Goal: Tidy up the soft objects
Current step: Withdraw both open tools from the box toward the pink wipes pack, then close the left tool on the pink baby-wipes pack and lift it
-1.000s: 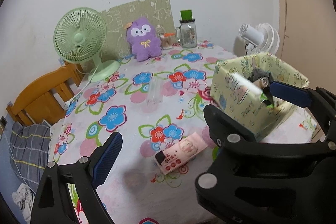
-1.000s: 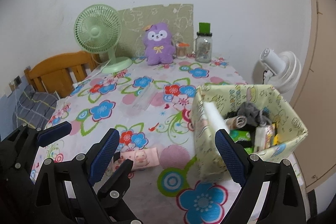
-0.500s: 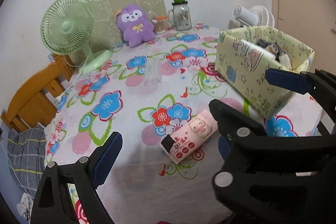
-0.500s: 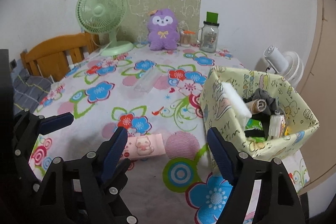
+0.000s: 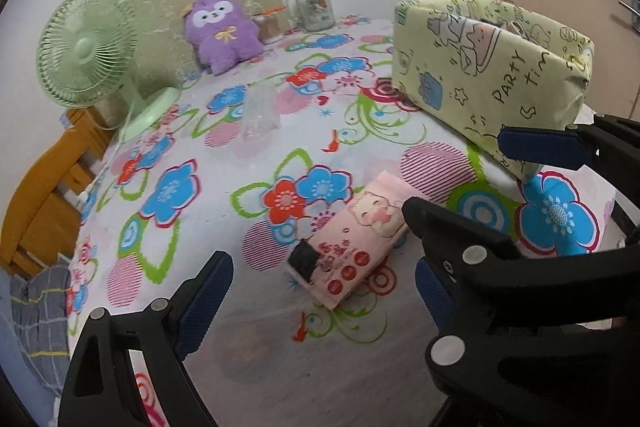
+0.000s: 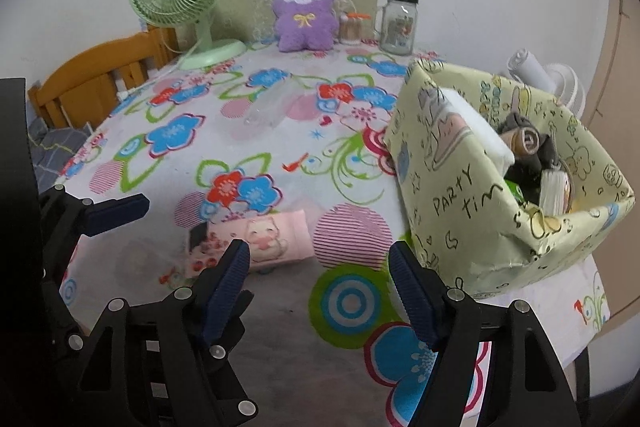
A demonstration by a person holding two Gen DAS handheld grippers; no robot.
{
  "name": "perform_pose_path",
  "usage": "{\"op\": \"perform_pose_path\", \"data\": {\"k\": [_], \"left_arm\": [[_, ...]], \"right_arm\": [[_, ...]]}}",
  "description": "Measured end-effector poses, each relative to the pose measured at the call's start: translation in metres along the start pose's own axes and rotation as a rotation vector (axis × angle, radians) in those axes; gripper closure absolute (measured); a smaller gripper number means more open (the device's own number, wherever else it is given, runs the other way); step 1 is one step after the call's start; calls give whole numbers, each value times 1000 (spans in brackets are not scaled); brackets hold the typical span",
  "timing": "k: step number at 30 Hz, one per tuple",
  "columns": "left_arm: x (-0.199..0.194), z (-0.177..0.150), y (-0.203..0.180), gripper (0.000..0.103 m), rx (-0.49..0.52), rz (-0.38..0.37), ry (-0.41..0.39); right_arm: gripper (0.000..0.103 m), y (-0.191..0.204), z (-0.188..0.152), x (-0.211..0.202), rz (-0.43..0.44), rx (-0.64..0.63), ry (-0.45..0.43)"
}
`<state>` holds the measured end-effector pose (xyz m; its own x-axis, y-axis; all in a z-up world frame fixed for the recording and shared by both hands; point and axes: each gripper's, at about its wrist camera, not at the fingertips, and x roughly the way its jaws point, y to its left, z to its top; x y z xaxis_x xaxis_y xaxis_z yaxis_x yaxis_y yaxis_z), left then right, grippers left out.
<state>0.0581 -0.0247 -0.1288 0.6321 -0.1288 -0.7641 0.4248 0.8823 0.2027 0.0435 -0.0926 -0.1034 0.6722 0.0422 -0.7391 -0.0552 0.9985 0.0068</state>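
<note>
My left gripper (image 5: 320, 291) gapes wide, my right gripper (image 6: 320, 275) has just been narrowing — both empty. The pink tissue pack (image 5: 352, 239) lies at twelve o'clock of my left jaws, the paper box (image 6: 512, 187) at two. Crowding each other, we could nudge the pack away.

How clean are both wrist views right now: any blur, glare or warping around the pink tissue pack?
Left wrist: pink tissue pack sharp, no glare; soft shadow on the tablecloth nearer the camera; fisheye bends the table's edges. Right wrist: pack equally sharp, corners vignetted black.
</note>
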Motion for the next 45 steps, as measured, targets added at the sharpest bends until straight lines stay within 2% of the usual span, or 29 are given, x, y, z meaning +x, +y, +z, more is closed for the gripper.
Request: {"op": "perform_pose_path", "data": {"k": [10,15,17,21,23,30,35,45], "left_arm": [[21,11,1,10,32,-61,20],[25,14,1,15,34,-115,10],[26,15,1,19,30,-136,9],[25,16,-1,49,25,-211,7],[23,15,-3,54,26,-237,8],[15,8,0,62,9,-174,14],[11,3,12,63,-22,-138,26],[12,9,47,63,-151,-39,38]], "right_arm": [[27,-12,0,10,-31,73,28],[27,-15,2,11,-33,88,35],[27,-16,3,11,-32,95,35],[27,-16,4,11,-23,101,36],[27,-16,4,11,-24,100,38],[27,-10,2,10,-19,92,48],[27,2,5,10,9,70,51],[27,21,33,23,69,37,43]]}}
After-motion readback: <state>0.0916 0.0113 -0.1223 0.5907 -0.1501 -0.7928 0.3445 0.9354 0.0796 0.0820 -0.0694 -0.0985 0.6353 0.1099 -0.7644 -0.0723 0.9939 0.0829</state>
